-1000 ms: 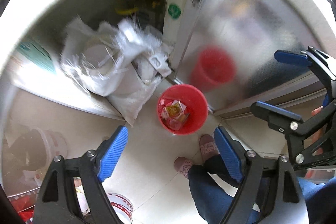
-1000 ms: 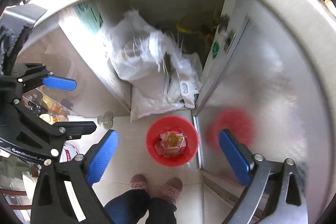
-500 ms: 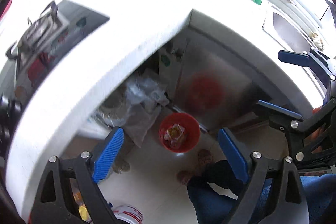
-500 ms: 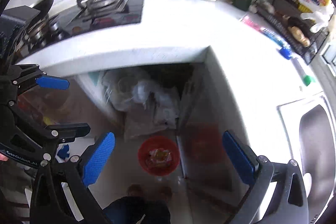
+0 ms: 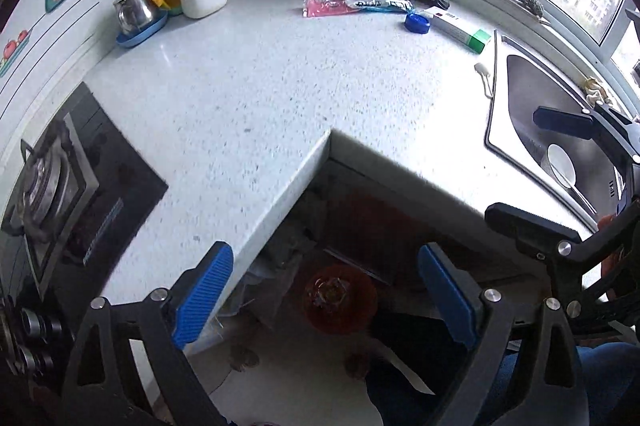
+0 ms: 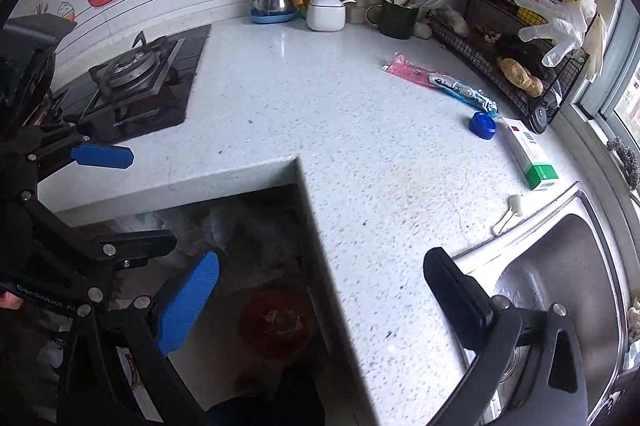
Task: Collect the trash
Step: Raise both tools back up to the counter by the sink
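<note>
Left gripper [image 5: 324,300]: my jaws wide, nothing between them.
Right gripper [image 6: 320,300]: my jaws wide, empty.
Red bin [image 5: 340,300]: on the floor below the counter corner, wrappers inside.
Counter [image 5: 280,86]: pink-and-blue wrapper [image 5: 356,4], blue cap [image 5: 417,23], green-ended box [image 5: 460,28] near the wire rack.
Sink [image 5: 560,130]: one spoon [image 5: 562,166] lies in it.

speckled white counter [image 5: 280,98]; red bin [image 5: 340,300]; blue cap [image 6: 483,124]

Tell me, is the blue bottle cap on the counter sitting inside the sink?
No, the blue cap lies on the white countertop beside a green-ended box, apart from the sink.
</note>
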Tool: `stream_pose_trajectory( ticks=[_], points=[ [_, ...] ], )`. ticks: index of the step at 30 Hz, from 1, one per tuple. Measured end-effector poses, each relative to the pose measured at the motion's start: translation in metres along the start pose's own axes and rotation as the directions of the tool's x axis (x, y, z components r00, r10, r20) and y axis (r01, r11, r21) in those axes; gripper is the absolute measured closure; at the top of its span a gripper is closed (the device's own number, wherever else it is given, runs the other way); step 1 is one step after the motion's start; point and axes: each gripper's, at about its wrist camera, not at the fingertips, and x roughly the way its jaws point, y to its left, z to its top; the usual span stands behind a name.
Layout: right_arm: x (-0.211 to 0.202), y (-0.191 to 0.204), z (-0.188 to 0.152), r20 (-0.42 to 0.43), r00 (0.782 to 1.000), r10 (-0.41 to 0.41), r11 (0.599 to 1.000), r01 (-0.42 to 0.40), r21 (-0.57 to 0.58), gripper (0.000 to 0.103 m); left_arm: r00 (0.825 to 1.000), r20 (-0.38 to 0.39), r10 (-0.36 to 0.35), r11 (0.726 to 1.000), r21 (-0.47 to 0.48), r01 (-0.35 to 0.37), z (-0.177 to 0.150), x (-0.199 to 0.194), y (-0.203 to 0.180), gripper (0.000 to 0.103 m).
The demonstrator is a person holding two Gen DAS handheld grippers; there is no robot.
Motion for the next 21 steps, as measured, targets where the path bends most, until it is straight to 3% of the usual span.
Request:
stream_pose_trajectory(
  ticks=[12, 21],
  points=[
    [0.021, -0.109, 0.063, 0.006, 0.996, -0.085, 0.986, 0.083, 0.143, 0.001, 0.998, 0.013, -0.065, 0.986, 0.155, 0.062, 0.159, 0.059, -0.036, 0.01],
    [0.041, -0.194, 0.08, -0.045, 0.985, -0.168, 0.956, 0.174, 0.234, 0.001, 0.99, -0.042, -0.136, 0.961, 0.236, 0.142, 0.244, 0.119, -0.087, 0.01]
  ],
)
